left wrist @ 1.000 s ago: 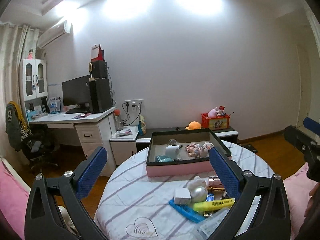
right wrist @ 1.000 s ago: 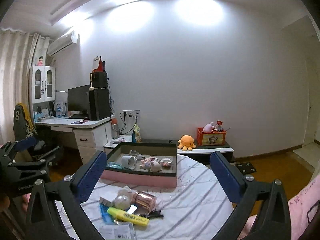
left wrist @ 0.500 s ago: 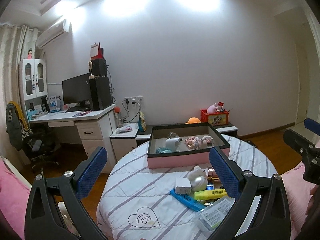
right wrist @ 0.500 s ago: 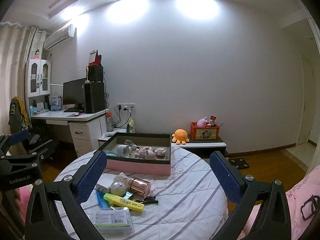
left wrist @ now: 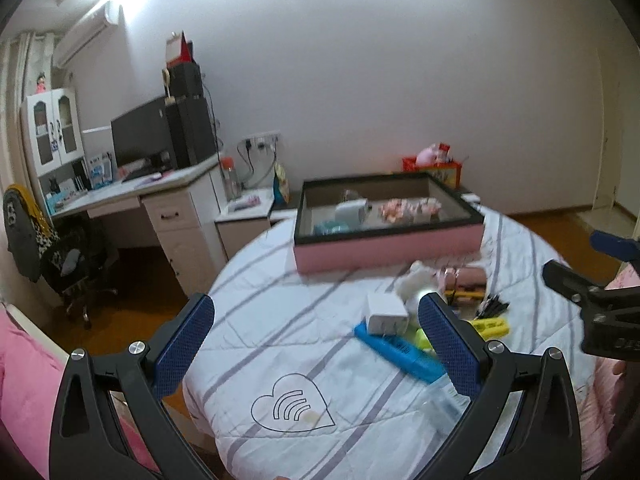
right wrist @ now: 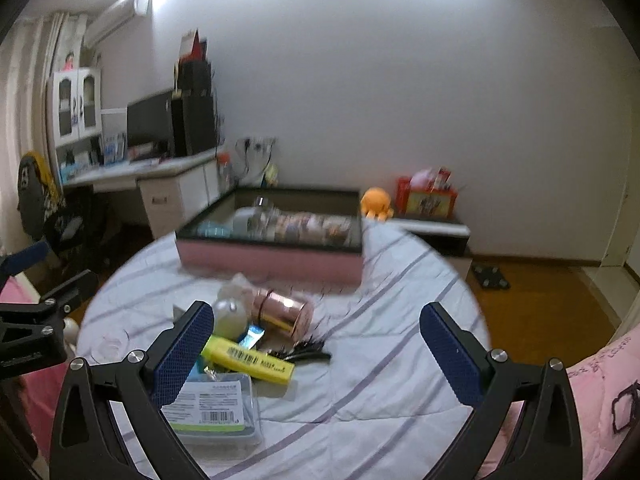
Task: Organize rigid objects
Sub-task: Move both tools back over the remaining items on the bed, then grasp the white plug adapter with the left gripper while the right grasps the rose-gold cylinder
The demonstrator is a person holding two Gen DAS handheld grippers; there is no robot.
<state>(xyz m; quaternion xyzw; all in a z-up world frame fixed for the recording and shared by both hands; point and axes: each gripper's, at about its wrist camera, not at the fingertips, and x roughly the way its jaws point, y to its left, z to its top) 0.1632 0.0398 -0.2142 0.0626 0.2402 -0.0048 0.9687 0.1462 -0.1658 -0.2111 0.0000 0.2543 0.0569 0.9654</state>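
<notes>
Two empty claws hover over a cluttered round bench with a striped cloth.

The left claw [left wrist: 316, 320] and right claw [right wrist: 316, 328] are both spread wide, grasping nothing. A pink storage box [right wrist: 276, 258] with a black rim sits at the far side, small items inside. Nearer lie a rose-gold tin [right wrist: 286, 312], yellow highlighter [right wrist: 248, 360], white charger [left wrist: 386, 314], blue case [left wrist: 400, 350] and, blurred, perhaps black clips [right wrist: 306, 354].
</notes>
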